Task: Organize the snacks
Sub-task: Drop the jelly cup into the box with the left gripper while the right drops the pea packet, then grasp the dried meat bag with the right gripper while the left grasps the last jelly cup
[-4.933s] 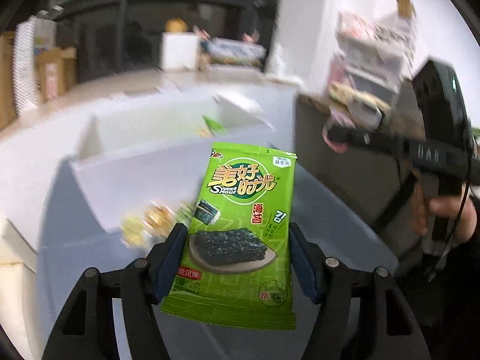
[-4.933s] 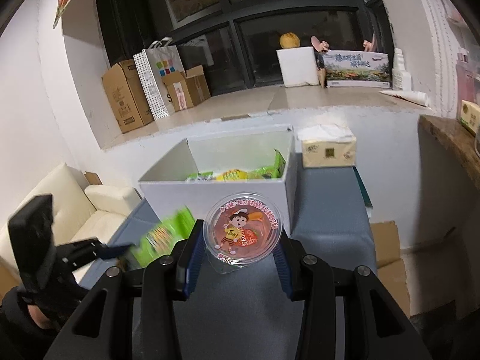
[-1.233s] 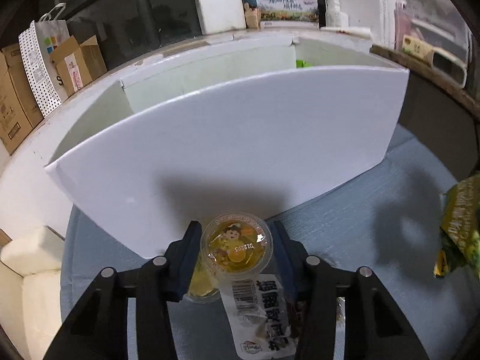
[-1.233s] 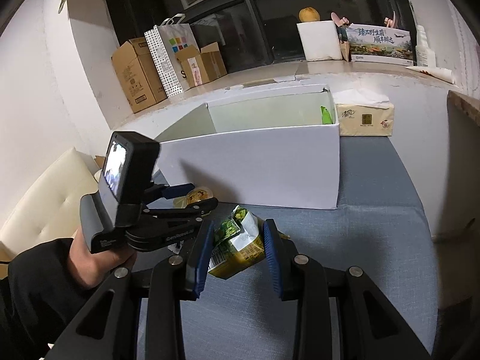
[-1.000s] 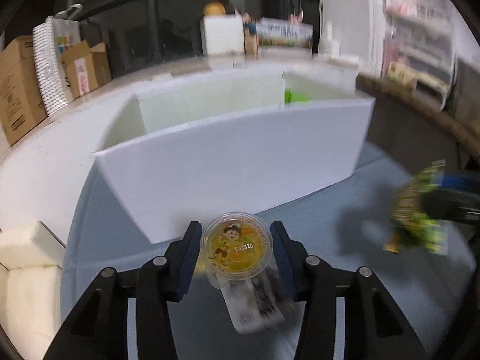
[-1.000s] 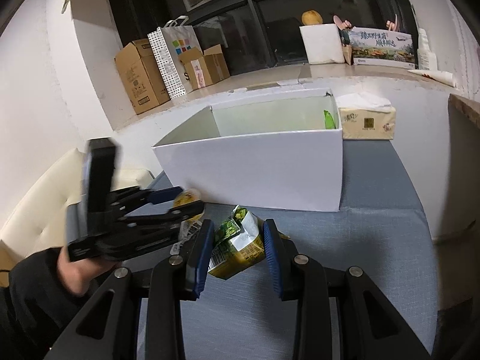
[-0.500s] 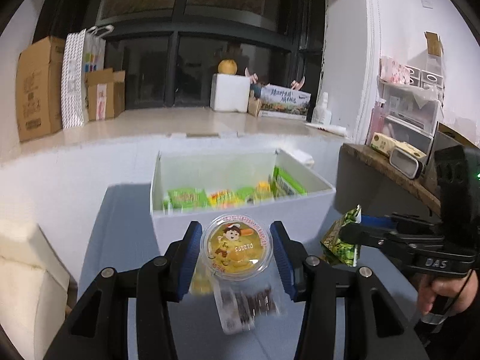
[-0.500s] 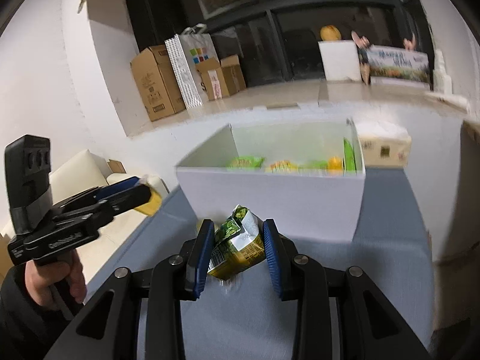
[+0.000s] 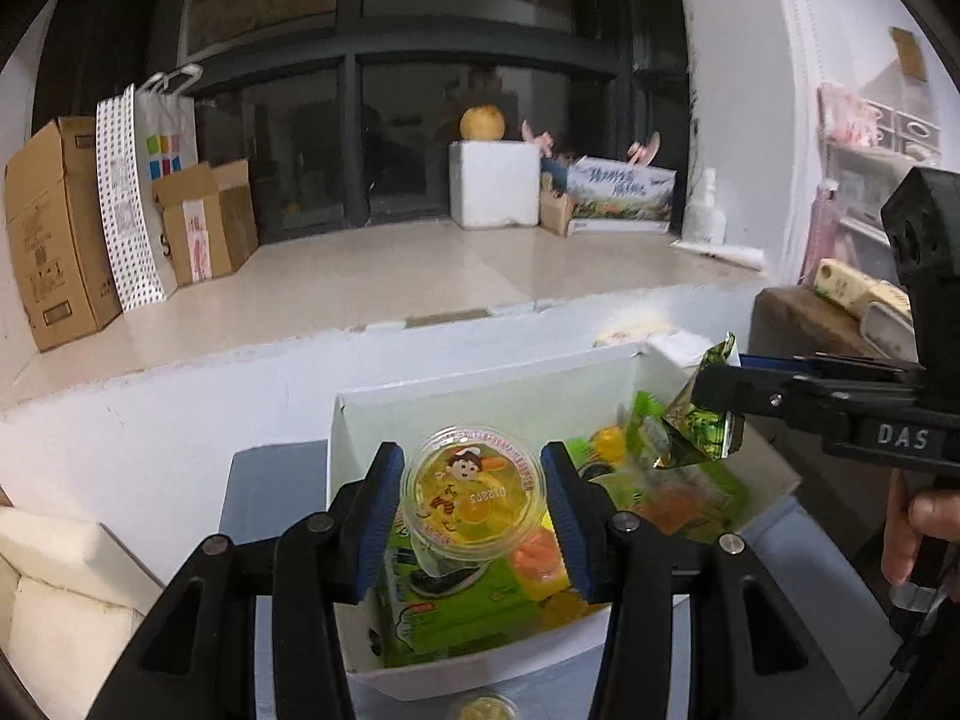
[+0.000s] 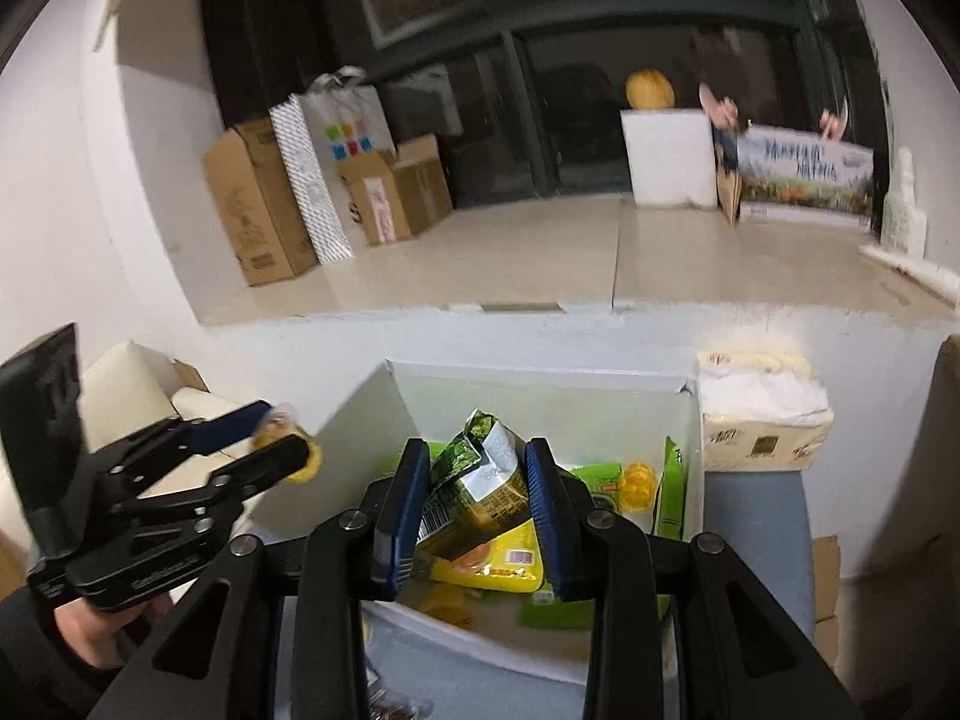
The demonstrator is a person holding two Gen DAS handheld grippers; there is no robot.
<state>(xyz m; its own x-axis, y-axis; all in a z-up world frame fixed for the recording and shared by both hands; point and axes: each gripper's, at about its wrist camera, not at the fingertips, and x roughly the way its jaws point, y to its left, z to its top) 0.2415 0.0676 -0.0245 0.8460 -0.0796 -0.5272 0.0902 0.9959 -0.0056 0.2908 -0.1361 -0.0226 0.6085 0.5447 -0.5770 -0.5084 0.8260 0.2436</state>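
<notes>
My left gripper [image 9: 474, 495] is shut on a clear jelly cup [image 9: 473, 492] with yellow jelly and a cartoon lid, held above the near part of the white box [image 9: 480, 387]. My right gripper [image 10: 477, 501] is shut on a crumpled green snack packet [image 10: 474, 480] above the same box [image 10: 540, 384]. The right gripper and its packet [image 9: 699, 420] show at the right of the left wrist view. The left gripper [image 10: 282, 441] shows at the left of the right wrist view. Green and yellow snack packs [image 9: 456, 606] lie inside the box.
The box stands on a blue-grey table [image 9: 270, 480] against a white ledge [image 9: 360, 276]. A tissue pack [image 10: 762, 420] lies right of the box. Another jelly cup [image 9: 483, 708] lies on the table in front of the box. A cream sofa [image 9: 54, 588] is at the left.
Both grippers have risen from table level and moved forward over the open box, each still holding its snack. The box's contents now show from above.
</notes>
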